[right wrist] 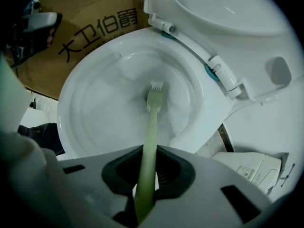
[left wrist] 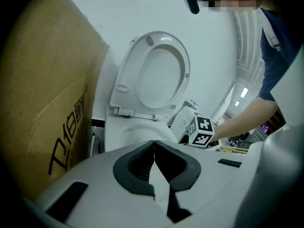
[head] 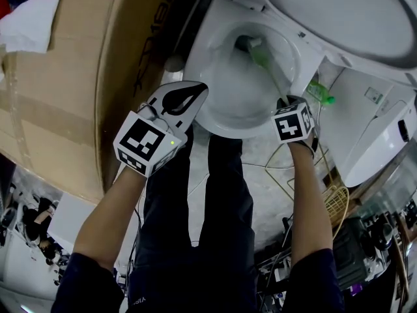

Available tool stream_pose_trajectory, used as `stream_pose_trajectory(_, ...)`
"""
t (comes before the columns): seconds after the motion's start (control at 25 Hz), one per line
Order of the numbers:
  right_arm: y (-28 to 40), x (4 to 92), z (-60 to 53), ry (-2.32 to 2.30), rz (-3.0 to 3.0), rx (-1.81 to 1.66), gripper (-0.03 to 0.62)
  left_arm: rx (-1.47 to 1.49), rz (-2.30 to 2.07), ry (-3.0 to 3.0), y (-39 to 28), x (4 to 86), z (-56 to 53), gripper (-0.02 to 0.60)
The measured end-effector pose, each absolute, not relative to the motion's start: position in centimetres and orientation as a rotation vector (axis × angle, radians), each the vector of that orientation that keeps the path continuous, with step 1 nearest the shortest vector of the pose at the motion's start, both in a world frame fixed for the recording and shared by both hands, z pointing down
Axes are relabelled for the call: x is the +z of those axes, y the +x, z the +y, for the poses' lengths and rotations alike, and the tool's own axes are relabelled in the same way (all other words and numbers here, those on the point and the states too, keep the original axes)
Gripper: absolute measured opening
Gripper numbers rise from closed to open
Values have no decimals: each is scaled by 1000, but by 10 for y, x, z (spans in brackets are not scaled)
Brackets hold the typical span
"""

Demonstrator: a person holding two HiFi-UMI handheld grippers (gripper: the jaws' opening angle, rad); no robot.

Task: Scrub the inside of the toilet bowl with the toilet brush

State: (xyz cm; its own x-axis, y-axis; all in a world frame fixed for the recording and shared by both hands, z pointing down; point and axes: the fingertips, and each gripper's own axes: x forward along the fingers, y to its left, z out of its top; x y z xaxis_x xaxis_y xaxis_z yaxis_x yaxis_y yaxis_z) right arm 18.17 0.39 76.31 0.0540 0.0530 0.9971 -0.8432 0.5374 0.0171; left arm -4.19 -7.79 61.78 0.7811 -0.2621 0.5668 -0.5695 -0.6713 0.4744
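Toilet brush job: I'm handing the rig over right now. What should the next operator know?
Right gripper: shut on the brush, whose head is deep in the bowl.
Left gripper: shut, empty, held by the bowl's front rim.
The seat is up; a cardboard box stands beside the toilet.
Done: brush gripped and in the bowl. How much is already scrubbed cannot be told.
Left: scrub all round the inside walls.
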Motion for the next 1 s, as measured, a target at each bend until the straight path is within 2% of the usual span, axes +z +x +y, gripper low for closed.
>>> stream_pose_trajectory(0.52, 171, 768, 30, 671, -1289, 790, 48, 609, -586, 2313, -43, 613, -71, 31)
stream_pose_trajectory(1.0, 119, 767, 70, 575, -1329, 827, 48, 572, -569, 2321, -48, 602, -61, 31)
